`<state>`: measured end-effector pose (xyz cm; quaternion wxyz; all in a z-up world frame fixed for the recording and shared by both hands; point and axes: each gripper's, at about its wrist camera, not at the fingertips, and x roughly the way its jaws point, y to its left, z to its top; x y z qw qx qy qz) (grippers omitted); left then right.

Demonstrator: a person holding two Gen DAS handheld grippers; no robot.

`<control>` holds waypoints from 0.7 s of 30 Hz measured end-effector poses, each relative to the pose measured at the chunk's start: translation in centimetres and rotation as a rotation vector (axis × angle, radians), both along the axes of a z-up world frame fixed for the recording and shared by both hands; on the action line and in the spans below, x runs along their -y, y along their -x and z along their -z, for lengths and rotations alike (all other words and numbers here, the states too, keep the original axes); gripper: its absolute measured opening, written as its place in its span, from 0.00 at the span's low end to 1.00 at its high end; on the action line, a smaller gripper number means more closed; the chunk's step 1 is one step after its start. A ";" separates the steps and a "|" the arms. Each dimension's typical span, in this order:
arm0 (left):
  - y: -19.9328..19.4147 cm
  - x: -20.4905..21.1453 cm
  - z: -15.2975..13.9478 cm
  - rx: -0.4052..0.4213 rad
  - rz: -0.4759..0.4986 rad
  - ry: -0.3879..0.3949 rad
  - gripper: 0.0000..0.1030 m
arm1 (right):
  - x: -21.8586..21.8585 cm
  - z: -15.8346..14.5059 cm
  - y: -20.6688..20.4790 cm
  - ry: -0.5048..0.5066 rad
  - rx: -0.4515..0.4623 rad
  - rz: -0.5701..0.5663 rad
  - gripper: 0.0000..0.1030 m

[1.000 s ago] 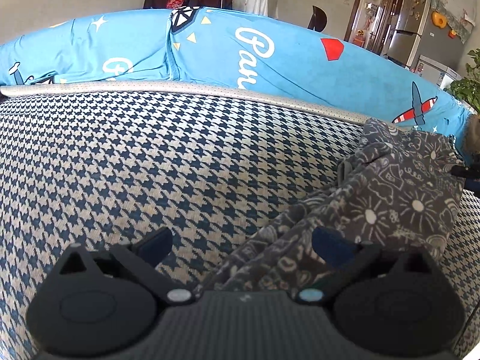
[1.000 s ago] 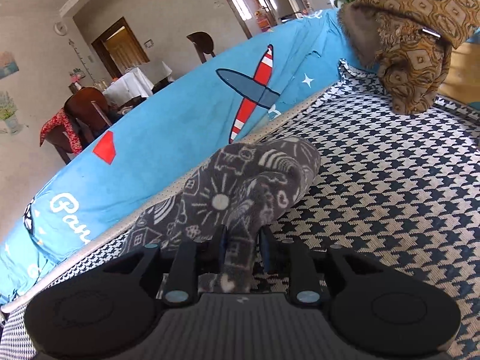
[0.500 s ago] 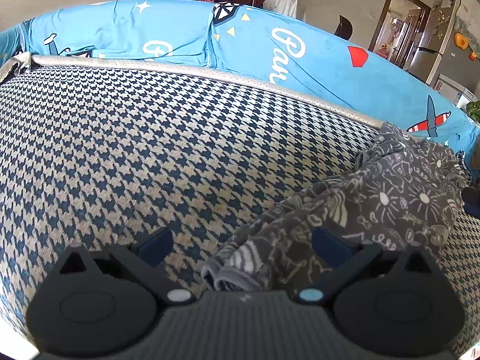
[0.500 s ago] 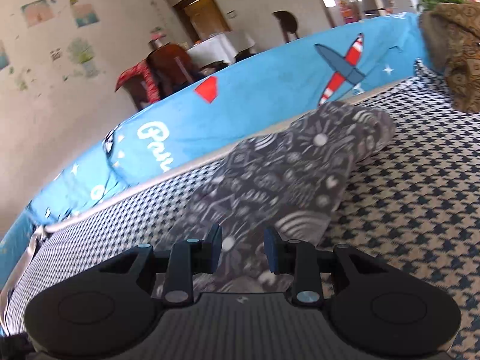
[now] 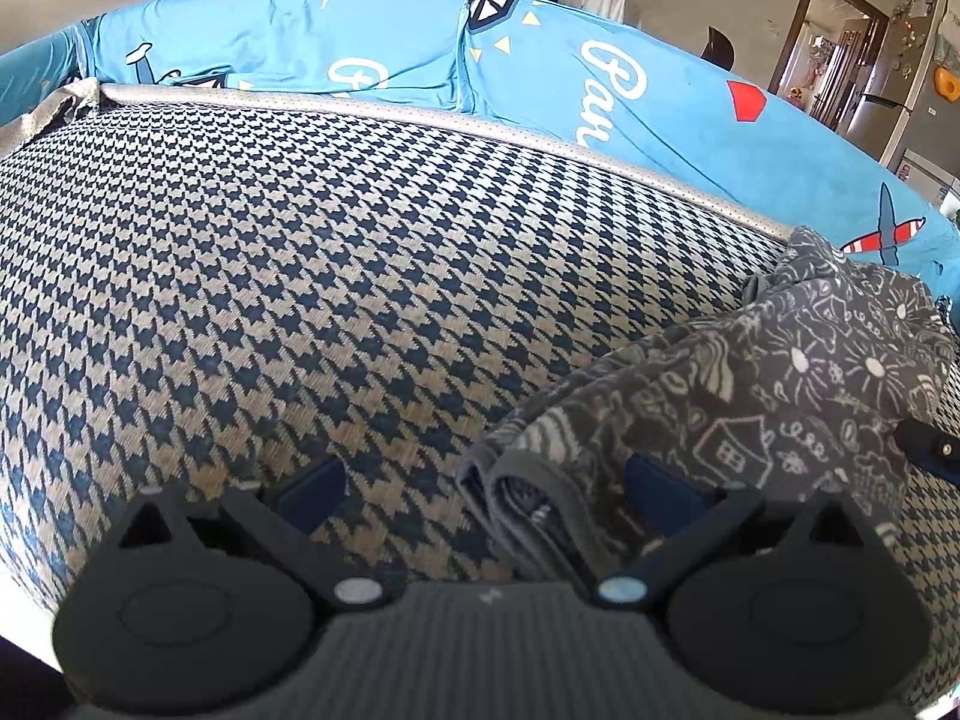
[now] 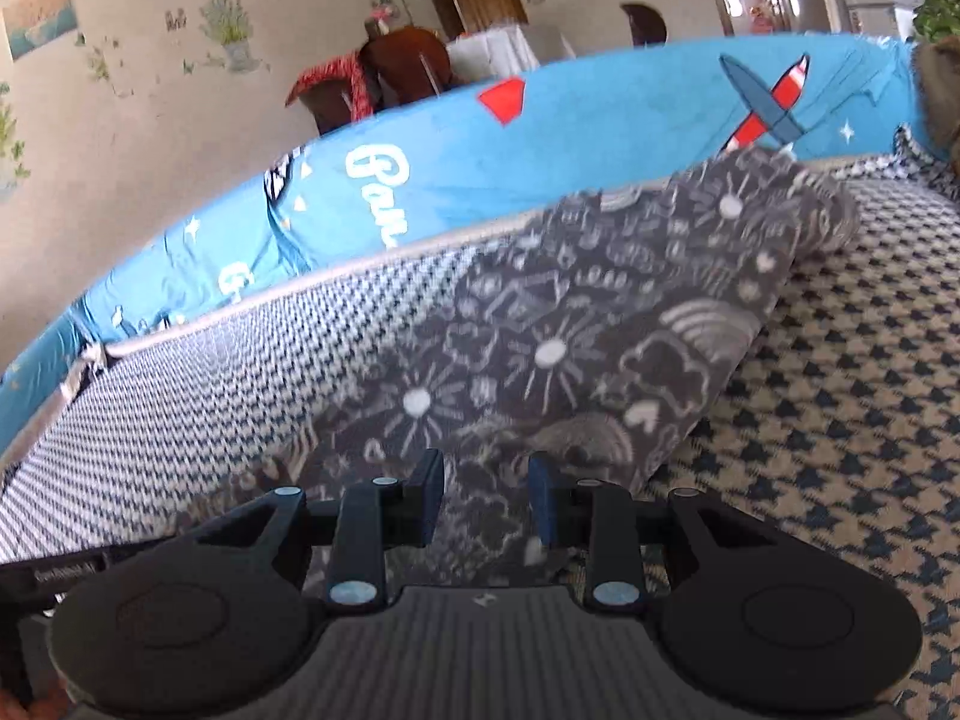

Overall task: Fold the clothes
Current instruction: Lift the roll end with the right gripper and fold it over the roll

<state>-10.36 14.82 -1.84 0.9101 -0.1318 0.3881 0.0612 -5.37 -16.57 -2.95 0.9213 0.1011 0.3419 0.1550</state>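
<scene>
Both grippers' jaws apart, nothing gripped: left (image 5: 483, 483) wide, right (image 6: 486, 495) narrower, over grey garment (image 6: 570, 324).

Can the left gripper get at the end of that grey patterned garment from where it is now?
Probably yes. The left gripper is wide open, and the folded end of the grey garment already lies between its fingers on the houndstooth cushion, with nothing in the way.

Houndstooth sofa seat (image 5: 312, 252), blue printed backrest (image 6: 600, 138), beige wall (image 6: 150, 138).
</scene>
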 end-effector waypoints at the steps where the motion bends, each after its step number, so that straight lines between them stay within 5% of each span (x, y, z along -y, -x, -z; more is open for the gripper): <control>1: -0.1 -0.1 0.1 -0.005 -0.004 0.001 1.00 | -0.2 0.5 -0.3 0.008 -0.019 -0.003 0.30; 9: -0.5 -0.5 1.0 -0.046 -0.018 0.010 1.00 | -1.5 2.1 -0.8 0.069 -0.045 -0.017 0.31; 15: -0.5 -0.4 0.9 -0.048 -0.013 0.002 1.00 | -1.0 1.0 1.0 -0.008 -0.018 -0.006 0.31; 21: -0.1 -0.6 0.7 -0.035 -0.015 0.011 1.00 | -2.5 0.2 5.0 -0.063 0.029 -0.144 0.31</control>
